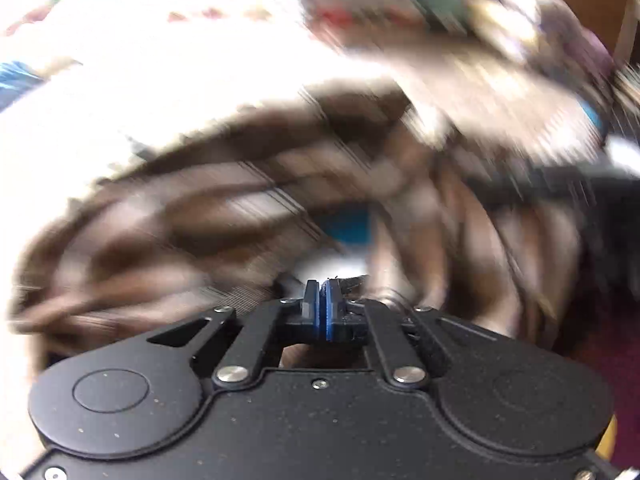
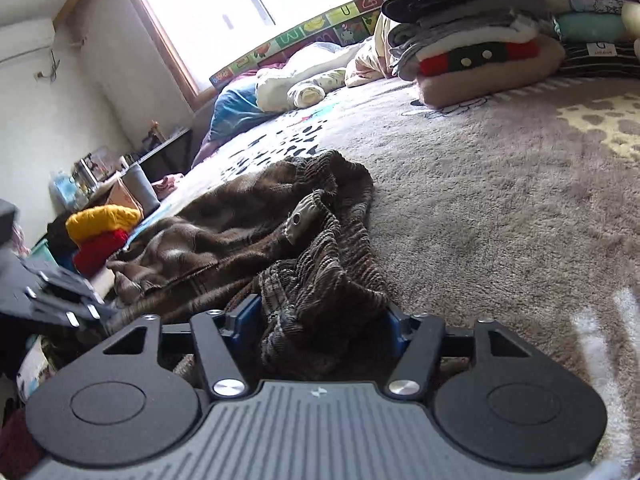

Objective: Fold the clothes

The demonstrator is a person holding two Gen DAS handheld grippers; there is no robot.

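A brown corduroy garment (image 2: pixel 248 220) lies crumpled on the grey plush blanket (image 2: pixel 500 208), with a pale button tab (image 2: pixel 298 220) on top. My right gripper (image 2: pixel 320 324) is shut on a bunched fold of it, and the cloth fills the gap between the blue pads (image 2: pixel 246 316). In the blurred left wrist view, the brown garment (image 1: pixel 200 216) spreads ahead of my left gripper (image 1: pixel 325 300). Its blue pads are pressed flat together, and I see no cloth between them. The left gripper's black body (image 2: pixel 60 296) shows at the left edge of the right wrist view.
A tall stack of folded clothes (image 2: pixel 472 44) stands at the back right. White bedding and a blue pillow (image 2: pixel 236 108) lie by the window. Yellow and red folded knits (image 2: pixel 100 232) sit at the left edge, with clutter beyond.
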